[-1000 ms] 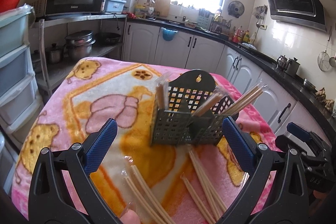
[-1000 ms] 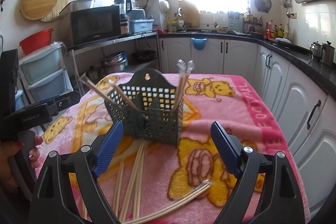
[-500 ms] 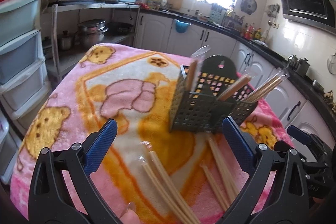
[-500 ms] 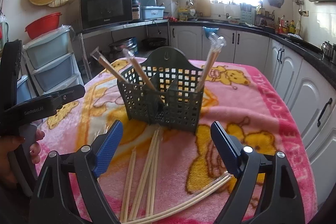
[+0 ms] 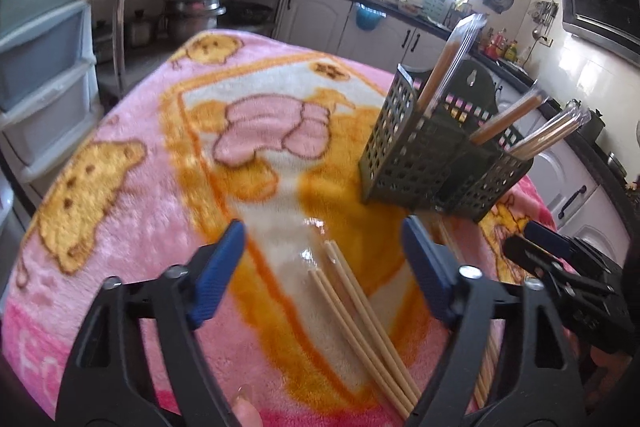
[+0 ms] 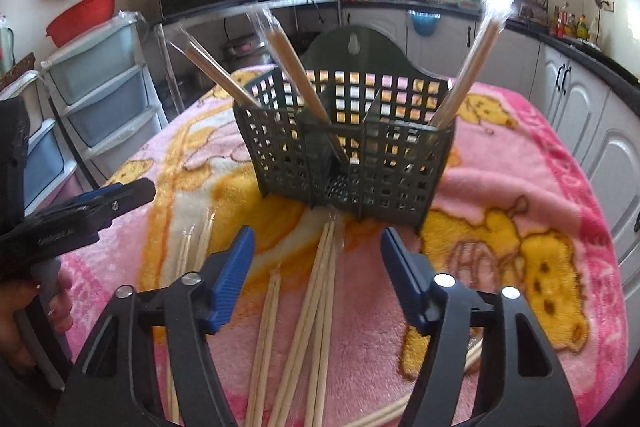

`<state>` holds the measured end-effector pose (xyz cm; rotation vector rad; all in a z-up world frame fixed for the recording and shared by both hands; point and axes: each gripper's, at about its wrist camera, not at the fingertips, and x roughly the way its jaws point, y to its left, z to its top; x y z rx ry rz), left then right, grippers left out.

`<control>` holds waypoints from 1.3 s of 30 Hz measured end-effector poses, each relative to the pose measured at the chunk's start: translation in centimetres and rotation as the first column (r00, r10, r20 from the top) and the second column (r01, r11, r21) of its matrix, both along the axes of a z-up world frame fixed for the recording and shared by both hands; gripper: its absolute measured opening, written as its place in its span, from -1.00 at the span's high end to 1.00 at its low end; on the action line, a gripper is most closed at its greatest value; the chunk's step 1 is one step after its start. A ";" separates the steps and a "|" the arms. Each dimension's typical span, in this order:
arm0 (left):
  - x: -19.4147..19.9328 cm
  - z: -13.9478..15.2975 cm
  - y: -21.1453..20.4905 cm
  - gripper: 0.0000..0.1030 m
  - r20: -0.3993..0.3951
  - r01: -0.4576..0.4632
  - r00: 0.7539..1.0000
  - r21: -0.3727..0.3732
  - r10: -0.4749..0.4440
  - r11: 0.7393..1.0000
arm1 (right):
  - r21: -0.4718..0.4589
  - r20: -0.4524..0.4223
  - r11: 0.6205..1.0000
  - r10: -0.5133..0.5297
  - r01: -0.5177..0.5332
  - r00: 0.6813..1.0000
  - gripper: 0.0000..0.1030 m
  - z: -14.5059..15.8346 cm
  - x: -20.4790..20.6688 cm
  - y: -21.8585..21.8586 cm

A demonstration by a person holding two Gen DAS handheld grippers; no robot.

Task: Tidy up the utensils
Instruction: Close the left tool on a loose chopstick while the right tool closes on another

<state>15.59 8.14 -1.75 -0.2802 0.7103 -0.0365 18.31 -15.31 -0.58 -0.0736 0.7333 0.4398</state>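
Chopsticks [image 6: 320, 291] run out of frame under both hand-held grippers.
Left hand-held gripper [image 5: 322, 267] and right hand-held gripper [image 6: 316, 267], jaws just narrowing, straddle them, pads clear.

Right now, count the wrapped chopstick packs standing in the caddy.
3 in the green caddy: one leaning out at its left end, one near the middle, one at the right end. Others may be hidden.
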 end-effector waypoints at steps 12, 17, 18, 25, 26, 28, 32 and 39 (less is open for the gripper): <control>1.5 -4.4 1.8 0.08 -0.137 0.011 0.990 -0.176 -0.035 0.984 | -0.118 -0.081 0.993 0.010 -0.020 0.997 0.09 -3.3 4.8 3.1; 2.5 -5.3 2.4 0.22 -0.159 -0.001 0.987 -0.203 -0.032 0.979 | -0.129 -0.105 0.992 -0.006 -0.008 0.994 0.28 -4.1 6.5 3.8; 2.7 -5.4 2.4 0.25 -0.162 0.000 0.986 -0.201 -0.033 0.980 | -0.134 -0.107 0.991 -0.011 -0.003 0.994 0.29 -4.2 6.8 3.9; 3.3 -5.7 1.7 0.55 -0.161 0.036 0.984 -0.211 -0.071 0.977 | -0.148 -0.129 0.989 -0.031 0.012 0.991 0.66 -4.8 7.8 4.0; 3.4 -5.8 1.5 0.60 -0.160 0.049 0.984 -0.211 -0.084 0.976 | -0.154 -0.129 0.988 -0.035 0.014 0.991 0.75 -5.0 7.9 4.0; 3.4 -6.2 1.4 0.71 -0.158 0.055 0.983 -0.221 -0.092 0.974 | -0.136 -0.130 0.991 -0.033 0.015 0.991 0.85 -5.0 8.0 3.7; 3.3 -6.4 2.1 0.87 -0.159 0.042 0.984 -0.246 -0.082 0.968 | -0.090 -0.120 0.996 -0.038 0.027 0.992 0.90 -4.4 7.7 2.5; 2.9 -5.8 2.9 0.92 -0.133 0.029 0.989 -0.261 -0.065 0.965 | 0.023 -0.098 0.998 -0.058 0.060 0.993 0.92 -2.7 6.5 -0.9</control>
